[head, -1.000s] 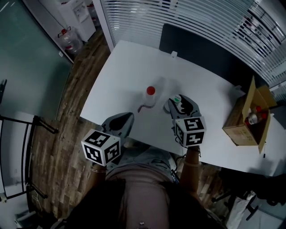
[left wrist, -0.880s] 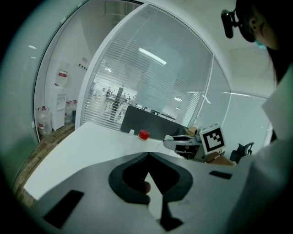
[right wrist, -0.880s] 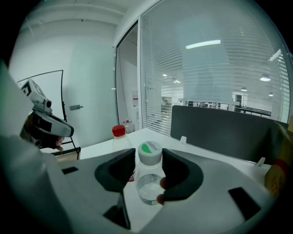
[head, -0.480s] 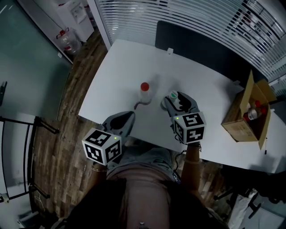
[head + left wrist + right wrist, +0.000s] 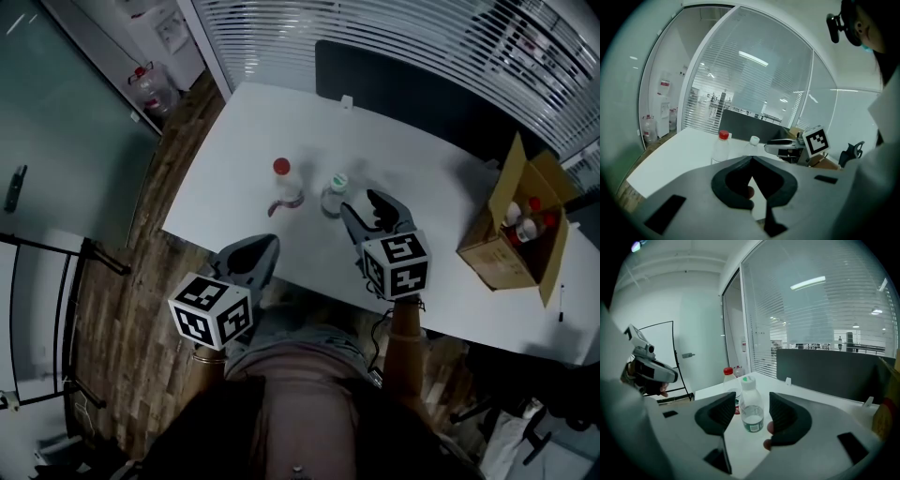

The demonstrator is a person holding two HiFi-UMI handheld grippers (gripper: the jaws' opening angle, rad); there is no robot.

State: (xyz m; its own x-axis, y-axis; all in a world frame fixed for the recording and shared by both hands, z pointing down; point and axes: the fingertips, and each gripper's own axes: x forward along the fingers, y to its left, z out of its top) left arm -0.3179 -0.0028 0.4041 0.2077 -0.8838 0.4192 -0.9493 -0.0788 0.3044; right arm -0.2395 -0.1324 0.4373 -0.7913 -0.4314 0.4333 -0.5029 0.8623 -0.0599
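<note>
Standing upright on the white table [image 5: 239, 141], the green-capped bottle [image 5: 751, 405] lies just ahead of the right gripper [image 5: 368, 208]. In the right gripper view it shows in the gap between the two jaws, which are spread apart and touch neither side of it, so this gripper grasps nothing. In the head view the bottle sits just beyond the jaw tips, a little to their left. A red-capped bottle [image 5: 285, 185] stands near it, farther left on the table. The left gripper [image 5: 751, 161] hangs over the table's near edge, well apart from both bottles, its jaws closed tip to tip with nothing between them. A cardboard box [image 5: 483, 246] sits at the table's right end.
</note>
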